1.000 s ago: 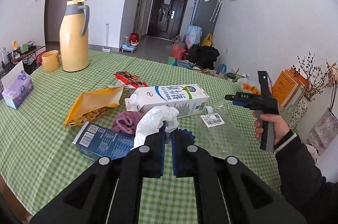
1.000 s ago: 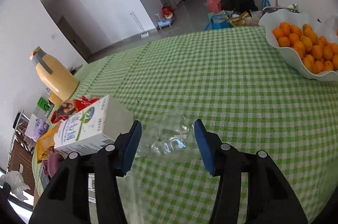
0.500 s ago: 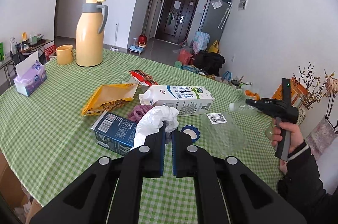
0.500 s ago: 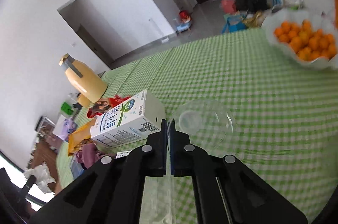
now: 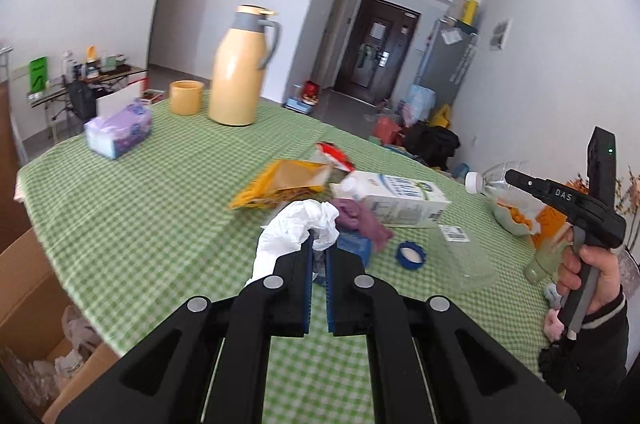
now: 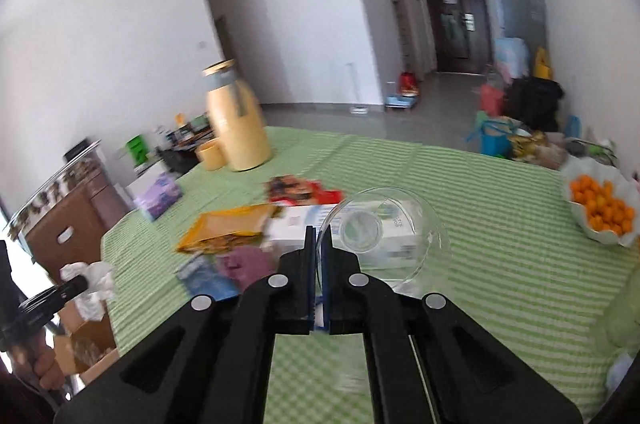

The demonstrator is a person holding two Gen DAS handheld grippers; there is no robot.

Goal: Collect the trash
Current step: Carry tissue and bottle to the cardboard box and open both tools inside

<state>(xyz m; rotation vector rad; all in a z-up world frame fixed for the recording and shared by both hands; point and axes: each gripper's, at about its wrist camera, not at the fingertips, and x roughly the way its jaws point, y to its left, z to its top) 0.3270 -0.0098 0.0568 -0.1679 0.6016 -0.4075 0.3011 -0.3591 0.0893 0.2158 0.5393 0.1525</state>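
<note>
Trash: milk carton (image 5: 400, 201), yellow bag (image 5: 280, 183) on green checked table (image 5: 140, 207) | left view only: cardboard box (image 5: 24, 304) beside table | left gripper (image 5: 318, 252) clamps white tissue (image 5: 296, 228) | right gripper (image 6: 319, 248) clamps clear bottle (image 6: 384, 236), cap (image 5: 473, 181) seen only from left.

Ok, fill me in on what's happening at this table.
A person is clearing trash off a green checked table, with a handheld gripper in each hand. The left gripper is shut on a crumpled white plastic bag. The right gripper is shut on a clear plastic bottle, held above the table. A milk carton, a yellow snack bag, a blue cap and other litter lie on the cloth. An open cardboard box stands beside the table.
</note>
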